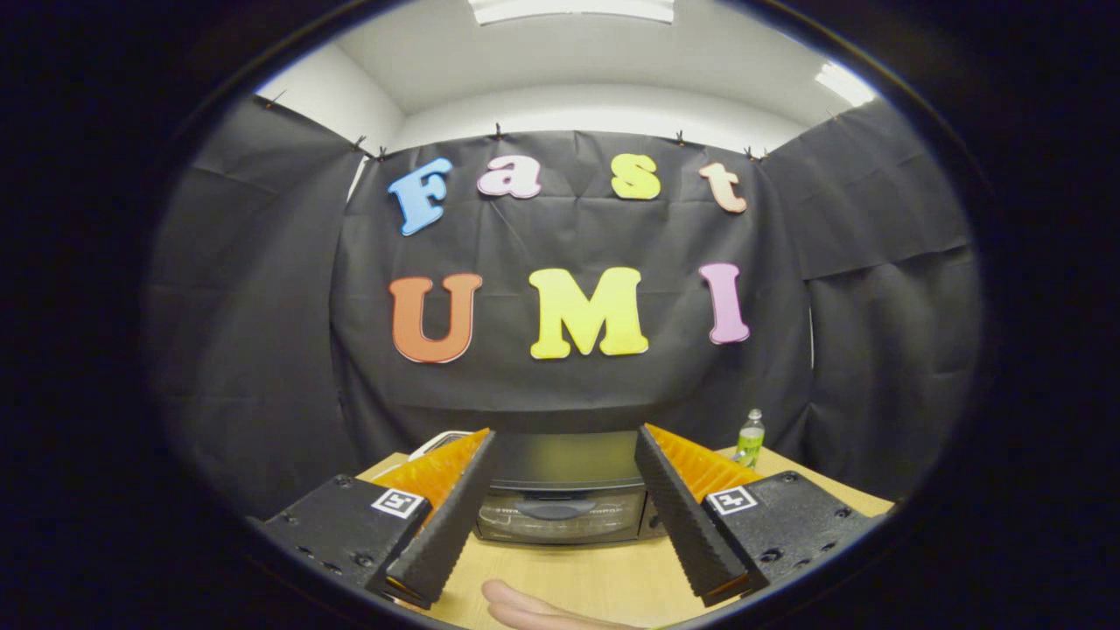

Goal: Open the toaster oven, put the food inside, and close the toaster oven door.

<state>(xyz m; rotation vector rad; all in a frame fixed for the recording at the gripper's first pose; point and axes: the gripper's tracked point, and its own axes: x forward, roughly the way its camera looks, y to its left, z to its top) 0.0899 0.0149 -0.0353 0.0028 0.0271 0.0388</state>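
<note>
A dark toaster oven (pixel 560 499) stands on the wooden table (pixel 577 573) just beyond my fingers, its glass door shut and the handle across the top of the door. My gripper (pixel 563 437) is open, held above the table and level with the oven's top, with nothing between its ribbed black fingers (pixel 455 516). The oven shows in the gap between them. A person's hand (pixel 525 610) rests on the table below the fingers, nearer than the oven. No food is visible.
A small green-labelled bottle (pixel 750 437) stands at the table's back right corner beside the oven. A white object (pixel 436 442) peeks out behind my left finger, left of the oven. Black cloth walls the booth on three sides.
</note>
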